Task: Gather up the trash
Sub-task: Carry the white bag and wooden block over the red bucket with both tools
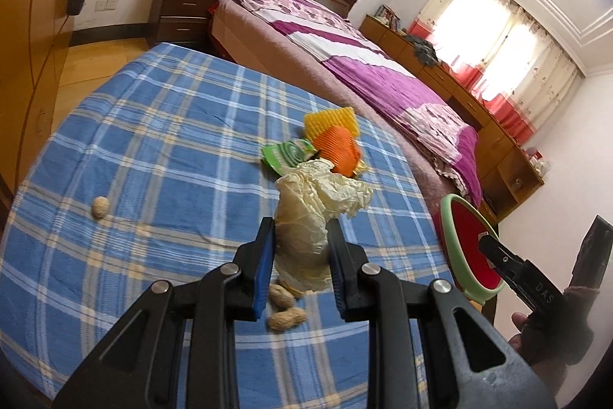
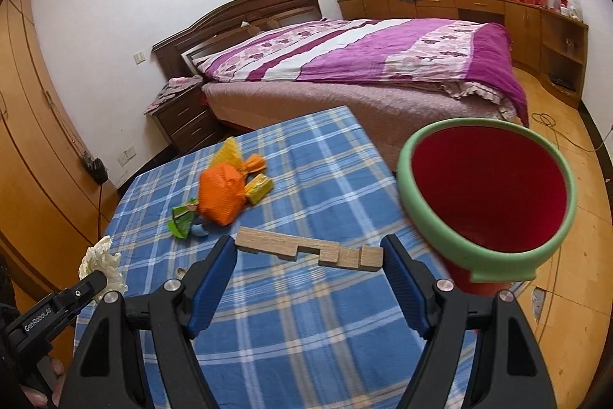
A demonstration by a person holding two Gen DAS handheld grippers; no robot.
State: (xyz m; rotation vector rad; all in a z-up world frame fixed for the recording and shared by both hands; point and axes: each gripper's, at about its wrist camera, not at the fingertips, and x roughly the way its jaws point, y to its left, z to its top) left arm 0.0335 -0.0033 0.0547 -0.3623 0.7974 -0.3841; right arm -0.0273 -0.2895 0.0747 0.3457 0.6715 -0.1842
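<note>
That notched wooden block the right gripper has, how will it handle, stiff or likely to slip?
The wooden block looks rigid, so probably no bending. The right gripper clamps only its ends, so it might pivot. Notches suggest thinner, weaker spots.

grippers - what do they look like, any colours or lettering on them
Both the left gripper and the right gripper are black plastic with silver rivets and ribbed blue pads lining the jaws. White lettering is printed on their sides. A dark sleeve covers the right hand's wrist.
</note>
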